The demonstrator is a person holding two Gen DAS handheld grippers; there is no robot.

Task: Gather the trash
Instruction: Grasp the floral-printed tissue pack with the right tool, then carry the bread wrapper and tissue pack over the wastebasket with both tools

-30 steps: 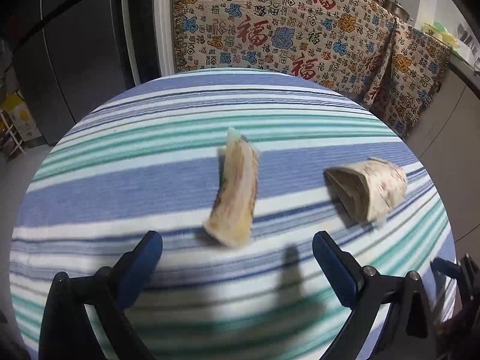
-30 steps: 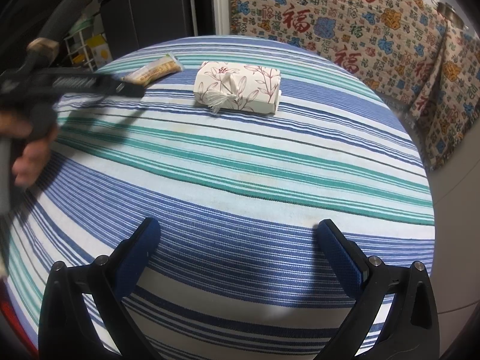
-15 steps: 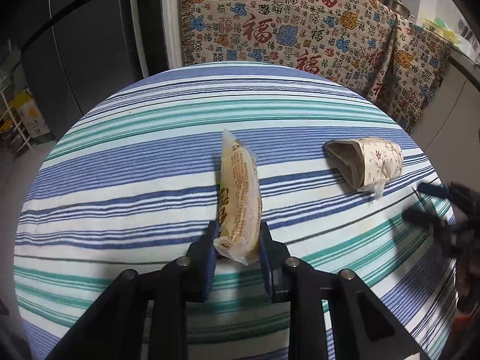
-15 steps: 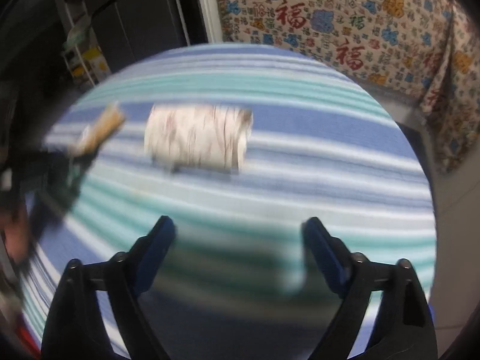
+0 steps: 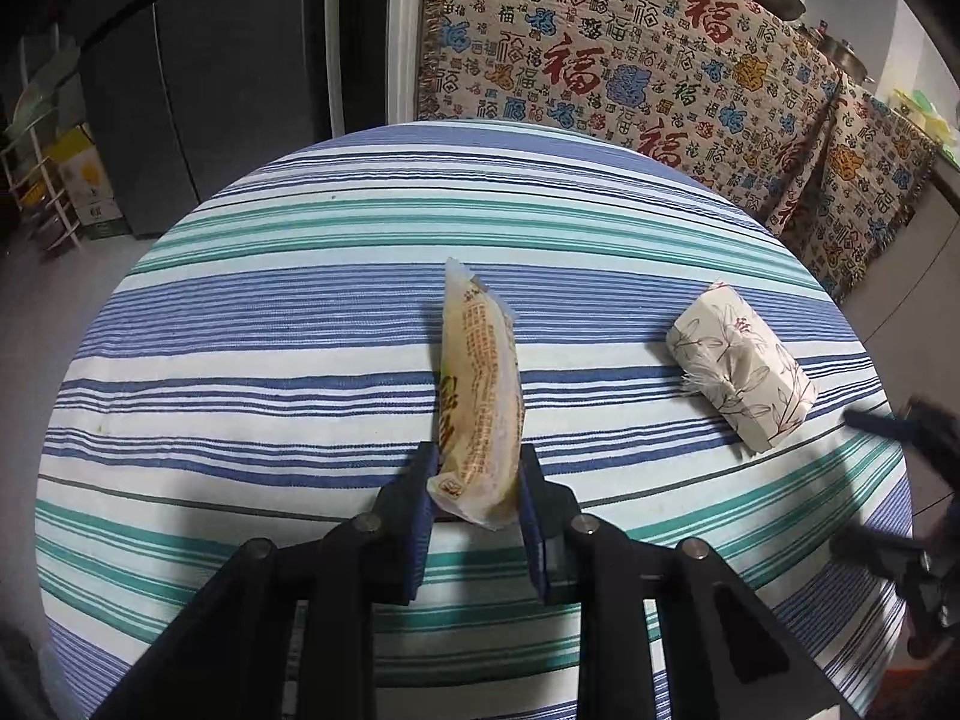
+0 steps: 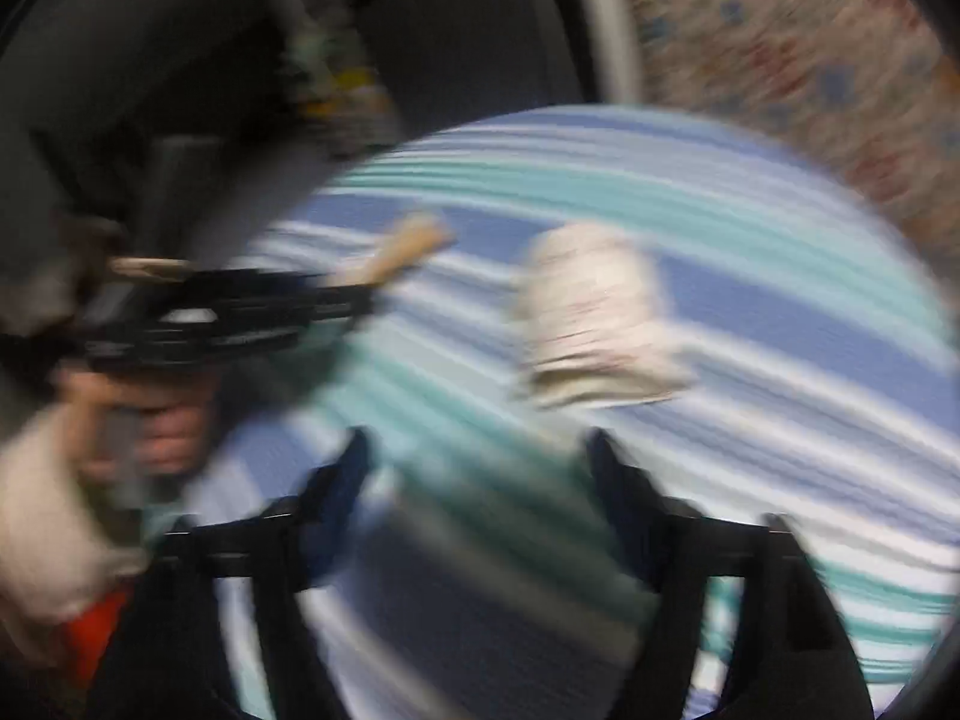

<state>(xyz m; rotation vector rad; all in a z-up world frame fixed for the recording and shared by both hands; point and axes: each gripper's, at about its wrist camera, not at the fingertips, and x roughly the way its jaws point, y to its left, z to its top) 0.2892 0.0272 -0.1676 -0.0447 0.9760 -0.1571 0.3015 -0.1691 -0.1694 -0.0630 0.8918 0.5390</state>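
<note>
round table under a blue, teal and white striped cloth (image 5: 252, 360). on it, the white floral-print paper packet (image 5: 741, 375) lies straight ahead of the right gripper (image 6: 480, 468), jaws apart. left gripper (image 5: 477, 480) is clamped on the long yellowish plastic snack wrapper (image 5: 480, 396), pointing away.
</note>
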